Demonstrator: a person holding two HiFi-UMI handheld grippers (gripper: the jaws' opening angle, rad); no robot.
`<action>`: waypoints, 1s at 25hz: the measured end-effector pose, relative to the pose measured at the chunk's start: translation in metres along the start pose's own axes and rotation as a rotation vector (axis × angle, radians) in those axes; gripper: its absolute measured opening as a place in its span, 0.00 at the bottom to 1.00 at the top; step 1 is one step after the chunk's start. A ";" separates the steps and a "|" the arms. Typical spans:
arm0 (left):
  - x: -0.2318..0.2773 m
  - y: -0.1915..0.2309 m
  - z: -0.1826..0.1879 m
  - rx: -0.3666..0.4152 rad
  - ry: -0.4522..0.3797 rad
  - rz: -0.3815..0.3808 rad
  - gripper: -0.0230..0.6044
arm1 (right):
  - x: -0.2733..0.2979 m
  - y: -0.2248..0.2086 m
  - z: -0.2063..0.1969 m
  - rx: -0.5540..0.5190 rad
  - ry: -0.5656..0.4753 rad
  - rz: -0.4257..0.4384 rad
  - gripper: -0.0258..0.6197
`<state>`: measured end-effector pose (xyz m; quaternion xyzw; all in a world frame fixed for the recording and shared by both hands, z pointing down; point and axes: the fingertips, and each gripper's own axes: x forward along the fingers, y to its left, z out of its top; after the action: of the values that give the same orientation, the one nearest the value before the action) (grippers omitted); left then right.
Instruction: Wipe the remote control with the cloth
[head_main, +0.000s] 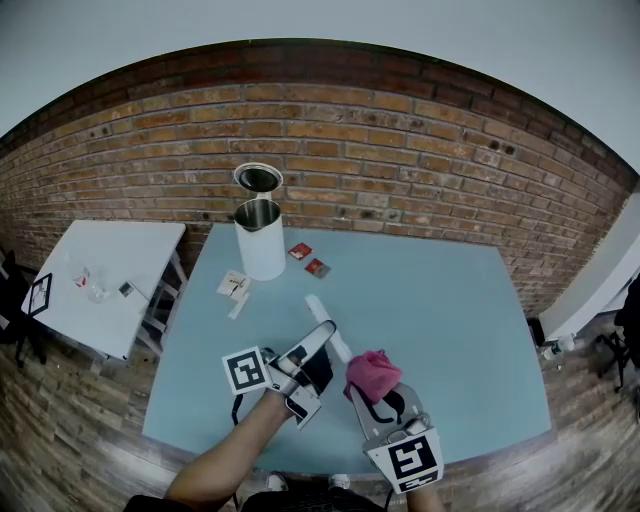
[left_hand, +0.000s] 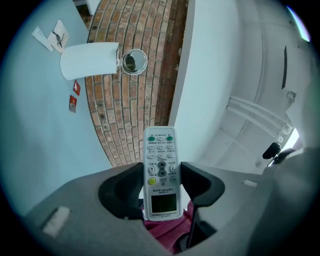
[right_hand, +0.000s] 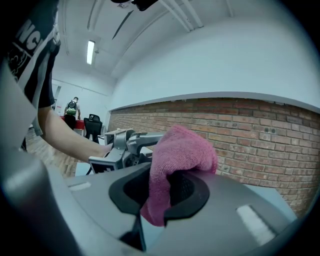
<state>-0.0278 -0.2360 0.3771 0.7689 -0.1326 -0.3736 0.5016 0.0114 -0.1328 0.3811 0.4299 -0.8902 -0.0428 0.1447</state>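
My left gripper (head_main: 308, 355) is shut on a white remote control (head_main: 327, 322), held above the light blue table (head_main: 450, 330) with its far end slanting up and away. In the left gripper view the remote (left_hand: 161, 172) stands button side up between the two dark jaws of my left gripper (left_hand: 161, 189). A pink cloth (left_hand: 166, 227) shows just beneath its near end. My right gripper (head_main: 380, 395) is shut on that pink cloth (head_main: 372, 372), bunched close to the right of the remote. In the right gripper view the cloth (right_hand: 182, 152) drapes over my right gripper (right_hand: 161, 192).
A white cylinder with a metal rim (head_main: 260, 242) stands at the table's far left, a round metal rim (head_main: 258, 178) behind it at the brick wall. Two red packets (head_main: 308, 259) and some paper cards (head_main: 234, 286) lie near it. A small white side table (head_main: 105, 270) stands to the left.
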 end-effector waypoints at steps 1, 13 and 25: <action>-0.001 0.002 0.000 0.020 0.012 0.015 0.41 | -0.001 0.000 0.003 0.003 -0.006 -0.002 0.14; -0.003 0.017 -0.022 0.176 0.141 0.138 0.41 | -0.011 -0.013 0.020 0.028 -0.064 -0.022 0.14; -0.005 0.030 -0.047 0.366 0.298 0.204 0.41 | -0.017 -0.024 0.023 0.025 -0.088 -0.041 0.14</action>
<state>0.0067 -0.2155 0.4157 0.8761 -0.1998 -0.1733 0.4032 0.0328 -0.1358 0.3502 0.4475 -0.8871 -0.0537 0.0992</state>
